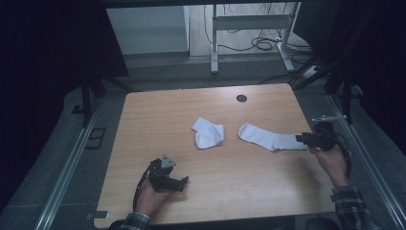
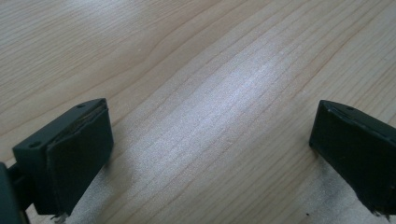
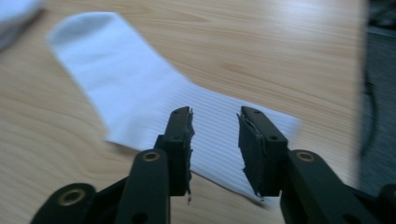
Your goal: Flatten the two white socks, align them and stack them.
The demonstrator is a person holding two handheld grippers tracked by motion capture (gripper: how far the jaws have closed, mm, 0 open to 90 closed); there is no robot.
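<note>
Two white socks lie on the wooden table (image 1: 249, 187). One sock (image 1: 208, 134) sits folded near the middle, and its edge is blurred at the top left of the right gripper view (image 3: 14, 14). The other sock (image 1: 270, 138) lies stretched out flat, toe to the left. My right gripper (image 1: 300, 139) is at its ribbed cuff end (image 3: 140, 93). The right gripper (image 3: 215, 116) hovers just over the cuff, open by a narrow gap and holding nothing. My left gripper (image 1: 183, 181) rests low at the front left. In its own view the left gripper (image 2: 210, 154) is wide open over bare wood.
A dark round hole (image 1: 242, 98) marks the table's far side. The right table edge runs close beside the right gripper. A white desk frame (image 1: 249, 21) and floor cables (image 1: 265, 43) stand beyond the table. Metal rails flank both sides.
</note>
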